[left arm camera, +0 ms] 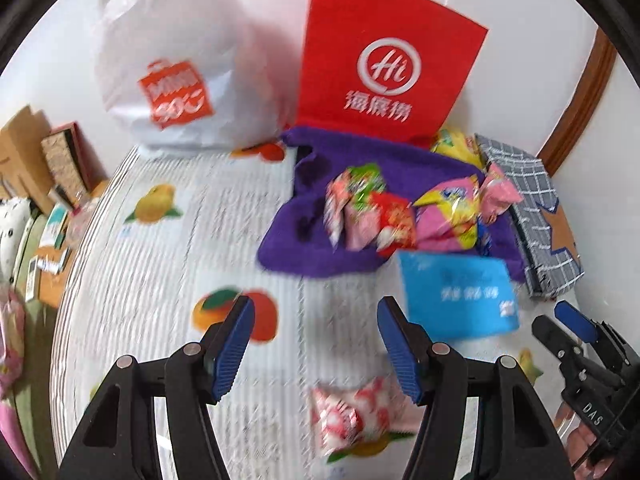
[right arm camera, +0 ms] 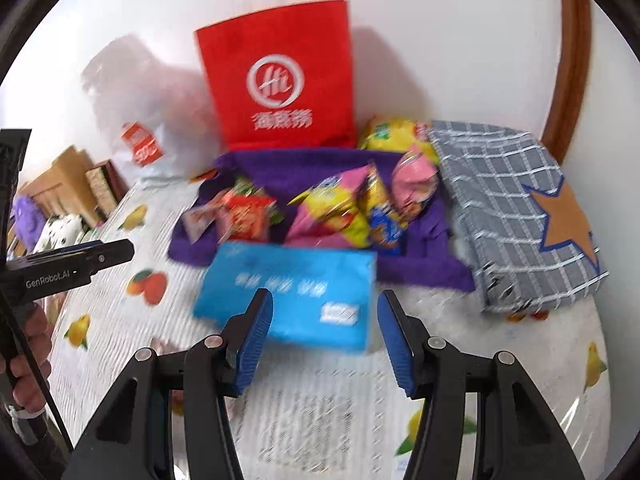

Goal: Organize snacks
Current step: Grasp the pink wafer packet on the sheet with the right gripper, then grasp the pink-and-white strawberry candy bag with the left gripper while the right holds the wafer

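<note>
Two wrist views look across a surface [left arm camera: 168, 248] covered in a white cloth printed with fruit. The left claw [left arm camera: 316, 344] is spread wide and empty, above a pink and white snack packet [left arm camera: 352, 412] that lies alone on the cloth; only the left view shows this packet. The right claw [right arm camera: 325, 340] is also released, holding nothing, and hovers near a blue tissue pack [right arm camera: 296, 292]. Most of the snacks [right arm camera: 320, 212] are heaped on a purple towel [right arm camera: 420, 264] in front of a red bag [right arm camera: 280, 80], with a grey checked cloth [right arm camera: 508, 208] just beside them. The left view alone shows a white plastic bag [left arm camera: 176, 64] in full. Both views are blurred, so the packet labels cannot be read, and a yellow packet [right arm camera: 392, 134] behind the heap is partly hidden.
</note>
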`<state>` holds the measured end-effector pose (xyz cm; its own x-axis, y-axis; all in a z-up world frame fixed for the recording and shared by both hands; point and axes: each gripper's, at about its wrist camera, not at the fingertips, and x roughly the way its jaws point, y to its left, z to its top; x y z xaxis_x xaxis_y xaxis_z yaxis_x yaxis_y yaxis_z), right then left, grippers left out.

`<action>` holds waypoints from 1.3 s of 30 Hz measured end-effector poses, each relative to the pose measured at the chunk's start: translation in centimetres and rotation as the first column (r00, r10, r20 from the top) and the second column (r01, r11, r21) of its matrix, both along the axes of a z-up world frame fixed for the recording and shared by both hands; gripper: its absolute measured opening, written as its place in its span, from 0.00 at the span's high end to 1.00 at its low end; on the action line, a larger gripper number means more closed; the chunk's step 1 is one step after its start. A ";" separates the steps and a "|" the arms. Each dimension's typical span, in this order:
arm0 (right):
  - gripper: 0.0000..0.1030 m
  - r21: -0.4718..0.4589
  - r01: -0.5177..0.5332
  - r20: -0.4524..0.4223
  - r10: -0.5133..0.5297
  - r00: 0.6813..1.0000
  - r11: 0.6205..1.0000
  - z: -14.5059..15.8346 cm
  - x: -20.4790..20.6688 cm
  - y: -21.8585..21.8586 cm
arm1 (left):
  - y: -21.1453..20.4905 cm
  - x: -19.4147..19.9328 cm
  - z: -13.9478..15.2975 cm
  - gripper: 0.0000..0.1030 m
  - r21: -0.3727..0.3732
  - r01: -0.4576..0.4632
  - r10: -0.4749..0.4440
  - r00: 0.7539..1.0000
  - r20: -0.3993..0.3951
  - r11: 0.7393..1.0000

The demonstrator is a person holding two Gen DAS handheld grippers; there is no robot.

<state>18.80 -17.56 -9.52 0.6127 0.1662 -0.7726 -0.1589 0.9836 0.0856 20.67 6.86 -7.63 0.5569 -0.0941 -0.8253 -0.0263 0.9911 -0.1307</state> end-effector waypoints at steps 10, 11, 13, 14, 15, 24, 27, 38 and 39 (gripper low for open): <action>0.43 0.007 -0.078 -0.089 0.079 0.993 0.997 -4.3 -2.3 5.0 | 3.9 -4.5 -3.5 0.40 0.012 -0.042 0.043 0.998 -0.045 0.999; 0.43 0.007 -0.082 -0.098 0.082 0.992 0.997 -4.8 -2.4 5.4 | 4.3 -4.8 -3.9 0.40 0.010 -0.047 0.048 0.998 -0.049 0.999; 0.43 0.001 -0.087 -0.115 0.087 0.990 0.996 -5.6 -2.3 6.2 | 5.1 -5.2 -4.5 0.40 0.001 -0.059 0.059 0.996 -0.060 0.998; 0.43 -0.002 -0.088 -0.123 0.087 0.989 0.996 -6.0 -2.3 6.6 | 5.5 -5.4 -4.8 0.40 -0.005 -0.064 0.064 0.996 -0.063 0.998; 0.43 -0.004 -0.087 -0.128 0.086 0.988 0.996 -6.3 -2.2 6.9 | 5.8 -5.6 -5.0 0.40 -0.008 -0.068 0.067 0.996 -0.066 0.998; 0.43 -0.028 -0.073 -0.175 0.067 0.982 0.997 -9.2 -0.8 8.7 | 7.3 -6.8 -6.3 0.40 -0.018 -0.072 0.070 0.995 -0.077 0.997; 0.44 -0.044 -0.065 -0.162 0.057 0.985 0.997 -9.9 -0.4 8.9 | 7.3 -7.0 -6.3 0.40 -0.013 -0.072 0.071 0.995 -0.077 0.997; 0.67 -0.032 -0.103 -0.112 0.099 0.989 0.994 -8.1 -2.4 6.1 | 4.7 -6.8 -6.4 0.40 -0.025 -0.040 0.038 0.995 -0.094 0.999; 0.67 -0.030 -0.100 -0.107 0.097 0.990 0.995 -8.0 -2.7 5.7 | 4.4 -6.7 -6.6 0.40 -0.034 -0.037 0.034 0.994 -0.100 0.999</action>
